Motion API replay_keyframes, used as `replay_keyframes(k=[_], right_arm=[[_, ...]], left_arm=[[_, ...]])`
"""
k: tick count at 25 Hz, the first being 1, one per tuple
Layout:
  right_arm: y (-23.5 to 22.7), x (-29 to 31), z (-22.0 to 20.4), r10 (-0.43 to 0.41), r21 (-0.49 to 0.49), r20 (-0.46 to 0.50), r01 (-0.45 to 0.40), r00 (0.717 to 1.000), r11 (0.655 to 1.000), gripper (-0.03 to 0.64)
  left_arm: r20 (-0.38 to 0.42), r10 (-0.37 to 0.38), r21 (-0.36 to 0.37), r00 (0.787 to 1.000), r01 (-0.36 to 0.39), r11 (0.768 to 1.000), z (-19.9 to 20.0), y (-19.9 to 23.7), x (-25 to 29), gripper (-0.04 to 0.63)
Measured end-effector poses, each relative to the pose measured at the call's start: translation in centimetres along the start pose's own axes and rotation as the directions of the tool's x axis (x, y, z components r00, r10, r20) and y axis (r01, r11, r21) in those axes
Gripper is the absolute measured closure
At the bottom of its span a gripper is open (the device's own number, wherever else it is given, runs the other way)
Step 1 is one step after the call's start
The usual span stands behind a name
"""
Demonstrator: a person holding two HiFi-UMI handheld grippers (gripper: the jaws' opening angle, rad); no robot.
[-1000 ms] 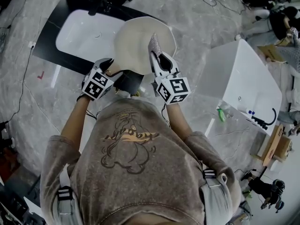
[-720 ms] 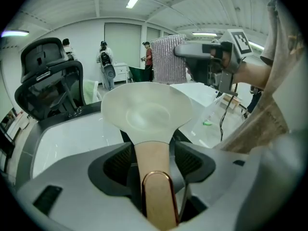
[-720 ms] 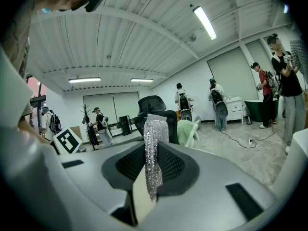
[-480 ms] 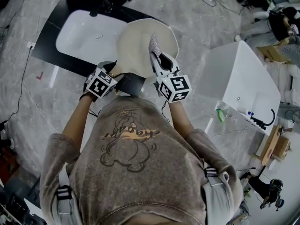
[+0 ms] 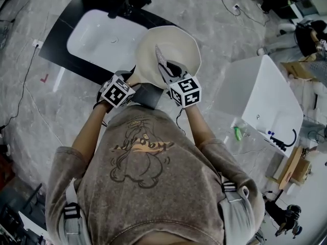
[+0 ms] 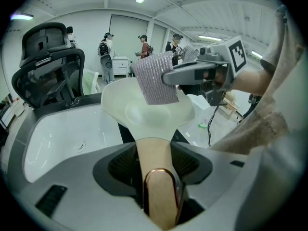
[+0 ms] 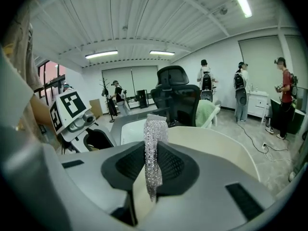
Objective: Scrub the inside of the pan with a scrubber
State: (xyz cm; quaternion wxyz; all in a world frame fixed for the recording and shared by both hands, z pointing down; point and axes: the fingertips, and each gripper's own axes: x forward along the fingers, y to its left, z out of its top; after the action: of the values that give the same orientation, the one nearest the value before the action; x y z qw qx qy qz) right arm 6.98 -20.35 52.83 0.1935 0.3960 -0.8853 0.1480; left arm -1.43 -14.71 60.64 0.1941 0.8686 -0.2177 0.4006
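While the person's left gripper (image 6: 155, 170) has just been closing its jaws, the tan handle (image 6: 153, 153) of the cream pan (image 5: 179, 42) stands between them, and the ribbed pads press on it from both sides. That grip holds the pan up, tilted, over the near edge of the white sink basin (image 5: 102, 34), which is set in a black counter (image 5: 57, 42). The pan's open inside faces the right gripper (image 5: 164, 69), whose jaws are clamped together on a silver mesh scrubber (image 7: 154, 148). The flat cloth sticks out past the fingertips. Seen from the left gripper view, the scrubber hangs in front of the pan's inner wall, over the middle of the bowl; whether it touches the surface cannot be told. A black office chair (image 6: 48, 61) stands behind the basin, and several people stand well apart at the far side of the room.
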Motion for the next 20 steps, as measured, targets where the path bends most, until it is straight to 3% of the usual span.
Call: replay_keyframes(k=[5, 11, 20], right_arm=[[2.0, 3.6, -1.9, 0.096, -0.075, -0.124, -0.105, 0.988, 0.992, 0.537], [4.2, 6.8, -4.0, 0.191, -0.104, -0.269, -0.226, 0.944, 0.969, 0.537], [4.5, 9.2, -4.5, 0.279, -0.081, -0.313, -0.318, 0.908, 0.945, 0.537]], left_arm=[[-0.001, -0.007, -0.002, 1.000, 0.007, 1.000, -0.2, 0.1, 0.1, 0.356], [0.007, -0.016, -0.006, 1.000, 0.016, 1.000, -0.3, 0.1, 0.0, 0.357], [0.012, -0.053, -0.033, 0.999, 0.054, 0.998, -0.3, 0.2, -0.3, 0.357]])
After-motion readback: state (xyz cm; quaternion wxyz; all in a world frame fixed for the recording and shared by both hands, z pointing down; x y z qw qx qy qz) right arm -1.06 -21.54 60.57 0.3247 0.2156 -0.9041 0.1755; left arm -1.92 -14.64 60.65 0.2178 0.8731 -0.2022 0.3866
